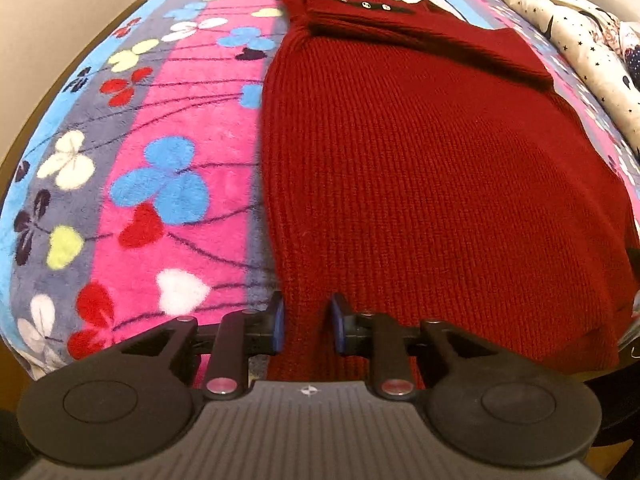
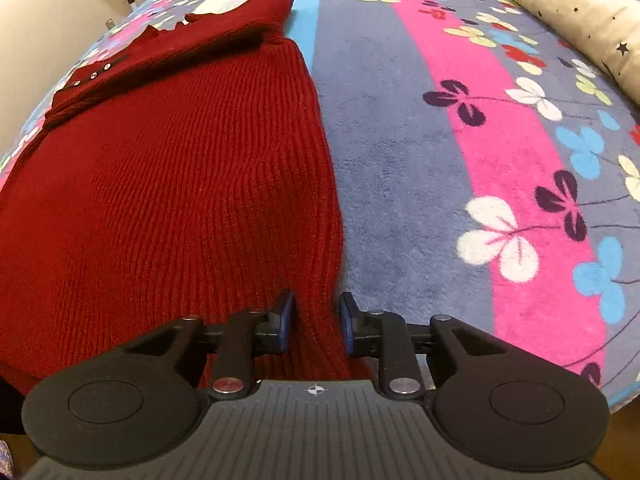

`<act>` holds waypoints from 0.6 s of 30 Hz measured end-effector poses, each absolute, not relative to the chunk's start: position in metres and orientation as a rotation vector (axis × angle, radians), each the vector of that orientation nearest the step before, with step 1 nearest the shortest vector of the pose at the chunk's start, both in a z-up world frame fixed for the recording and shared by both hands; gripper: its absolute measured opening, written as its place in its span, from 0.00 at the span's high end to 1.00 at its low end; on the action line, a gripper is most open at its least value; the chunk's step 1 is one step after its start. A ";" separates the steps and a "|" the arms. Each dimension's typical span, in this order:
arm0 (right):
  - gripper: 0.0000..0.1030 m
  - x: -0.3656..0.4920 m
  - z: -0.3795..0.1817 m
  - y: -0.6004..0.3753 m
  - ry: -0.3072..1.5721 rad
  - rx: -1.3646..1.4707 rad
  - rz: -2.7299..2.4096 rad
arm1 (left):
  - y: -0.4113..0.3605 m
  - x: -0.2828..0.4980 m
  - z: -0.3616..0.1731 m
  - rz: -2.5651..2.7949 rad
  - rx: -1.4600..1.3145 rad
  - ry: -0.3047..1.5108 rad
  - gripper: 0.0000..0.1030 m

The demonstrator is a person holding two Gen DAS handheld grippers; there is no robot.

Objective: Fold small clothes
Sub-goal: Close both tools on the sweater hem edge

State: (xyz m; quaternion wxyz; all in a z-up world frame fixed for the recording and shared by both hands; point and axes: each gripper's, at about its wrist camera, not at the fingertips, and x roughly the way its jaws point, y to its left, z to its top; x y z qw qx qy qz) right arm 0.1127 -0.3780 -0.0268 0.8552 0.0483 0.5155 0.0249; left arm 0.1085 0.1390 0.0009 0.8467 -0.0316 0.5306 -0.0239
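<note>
One red knit sweater (image 1: 420, 168) lies lengthwise, collar far (three buttons); left gripper (image 1: 307, 326) and right gripper (image 2: 317, 322) each released, hem between pads.

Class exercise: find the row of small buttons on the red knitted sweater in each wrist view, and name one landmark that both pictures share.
Left wrist view: buttons at top centre, on the sleeve folded across the red sweater.
Right wrist view: buttons at upper left, on the same sleeve.
Shared landmark: the star-printed cream bedding, at upper right in both.
</note>
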 end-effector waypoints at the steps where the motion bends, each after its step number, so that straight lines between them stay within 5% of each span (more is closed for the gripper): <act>1: 0.75 0.113 -0.027 -0.378 1.085 0.107 0.053 | 0.139 0.108 0.000 -0.051 -0.065 1.119 0.77; 3: 0.76 0.111 -0.027 -0.378 1.082 0.103 0.058 | 0.138 0.108 0.001 -0.059 -0.062 1.115 0.86; 5: 0.87 0.110 -0.025 -0.377 1.068 0.093 0.076 | 0.136 0.107 0.003 -0.065 -0.049 1.099 0.88; 18: 0.90 0.094 0.015 -0.398 0.878 0.245 0.119 | 0.130 0.085 0.045 -0.129 -0.082 0.898 0.90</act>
